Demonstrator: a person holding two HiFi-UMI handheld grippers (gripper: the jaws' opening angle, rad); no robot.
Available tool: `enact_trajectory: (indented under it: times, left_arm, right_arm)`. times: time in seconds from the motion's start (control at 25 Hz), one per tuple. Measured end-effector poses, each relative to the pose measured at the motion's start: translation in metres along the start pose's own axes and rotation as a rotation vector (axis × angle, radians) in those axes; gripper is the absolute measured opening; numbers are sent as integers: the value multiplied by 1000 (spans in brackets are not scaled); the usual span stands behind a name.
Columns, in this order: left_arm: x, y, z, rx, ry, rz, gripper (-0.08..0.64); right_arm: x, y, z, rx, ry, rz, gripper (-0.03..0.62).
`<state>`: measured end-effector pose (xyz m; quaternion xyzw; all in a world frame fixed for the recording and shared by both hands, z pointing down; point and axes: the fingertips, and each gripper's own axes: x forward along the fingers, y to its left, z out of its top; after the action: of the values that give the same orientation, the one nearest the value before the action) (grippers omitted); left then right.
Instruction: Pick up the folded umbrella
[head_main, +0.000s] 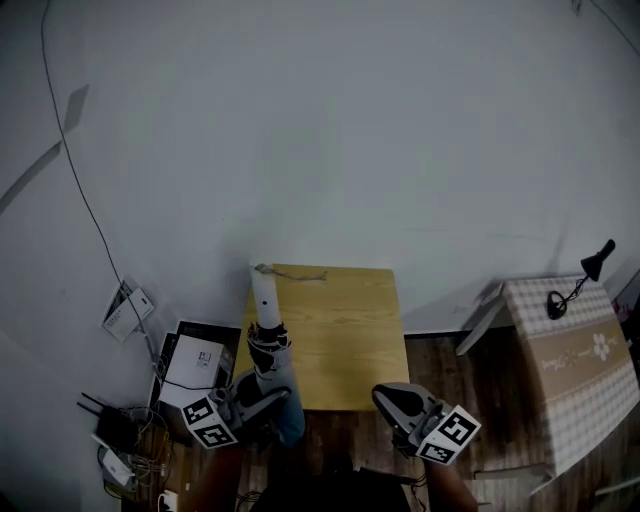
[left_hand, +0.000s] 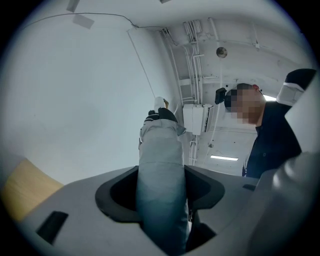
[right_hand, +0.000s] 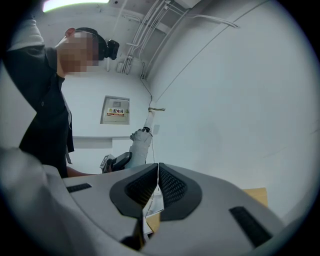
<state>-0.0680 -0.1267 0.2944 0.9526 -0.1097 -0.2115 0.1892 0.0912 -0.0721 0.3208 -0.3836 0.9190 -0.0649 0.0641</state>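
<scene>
The folded umbrella (head_main: 270, 362) is grey-blue with a white handle end (head_main: 263, 290). It slants up over the left edge of the wooden table (head_main: 345, 330). My left gripper (head_main: 255, 405) is shut on its lower part. In the left gripper view the umbrella (left_hand: 160, 180) fills the gap between the two dark pads and its white tip points toward the wall. My right gripper (head_main: 398, 403) hangs off the table's near right corner, apart from the umbrella. Its jaws (right_hand: 156, 172) stand together with nothing between them. From the right gripper view I see the umbrella (right_hand: 140, 145) off to the left.
A white wall rises behind the table. Boxes (head_main: 195, 362) and tangled cables (head_main: 125, 455) lie on the floor at the left. At the right, a small table with a patterned cloth (head_main: 570, 370) carries a black lamp (head_main: 590, 265). A person in dark clothes (left_hand: 272, 145) stands close behind.
</scene>
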Motion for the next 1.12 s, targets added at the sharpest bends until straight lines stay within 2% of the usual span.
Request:
enact_trajectory:
  times: [0.36, 0.6, 0.92, 1.12]
  left_arm:
    - [-82, -7, 12, -14, 12, -13, 267]
    - [-119, -12, -1, -49, 10, -47, 267]
    - [-128, -17, -17, -102, 16, -81, 267]
    - [-116, -36, -19, -76, 29, -93, 267]
  right_arm:
    - [53, 71, -17, -11, 51, 7, 18]
    - [63, 103, -35, 2, 89, -18, 18]
    - [60, 122, -43, -22, 142, -29, 18]
    - [46, 117, -31, -35, 107, -22, 18]
